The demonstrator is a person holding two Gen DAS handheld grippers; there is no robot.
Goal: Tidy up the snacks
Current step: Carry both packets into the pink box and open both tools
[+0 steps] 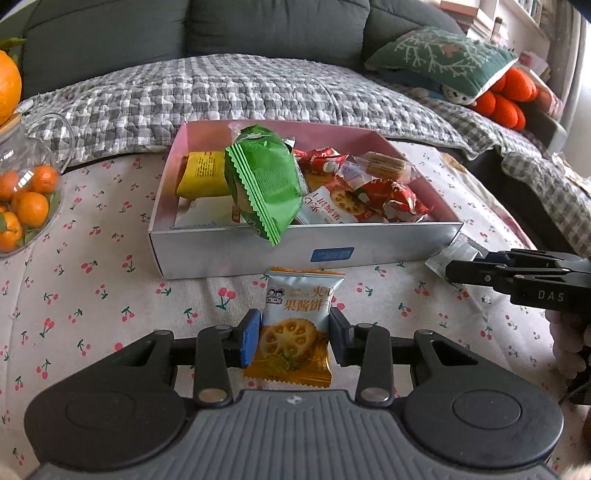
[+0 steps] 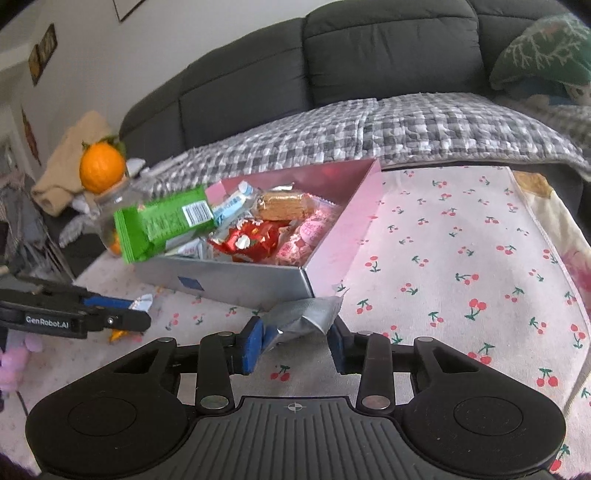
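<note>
two handheld grippers each pinch a snack packet in front of a full snack box.
the left gripper (image 1: pixel 292 332) clamps an orange-and-white biscuit packet (image 1: pixel 295 325) on the cherry-print cloth (image 1: pixel 92 295); the right gripper (image 2: pixel 295 338) squeezes a silver packet (image 2: pixel 301 317) beside the box (image 2: pixel 236 280) corner.

Dark grey sofa (image 1: pixel 192 33) across back, grey-checked quilt (image 1: pixel 229 88) over seat. Green cushion (image 1: pixel 443 59) with white branch pattern at right end, orange plush (image 1: pixel 506 107) under it. Cherry-print cloth (image 2: pixel 461 258) covers table in front. Glass jar (image 1: pixel 22 184) of small oranges at left edge. White wall (image 2: pixel 110 62) left of sofa, small frames hung. Beige blanket (image 2: pixel 70 155) heaped beside sofa arm. Daylight from right.
</note>
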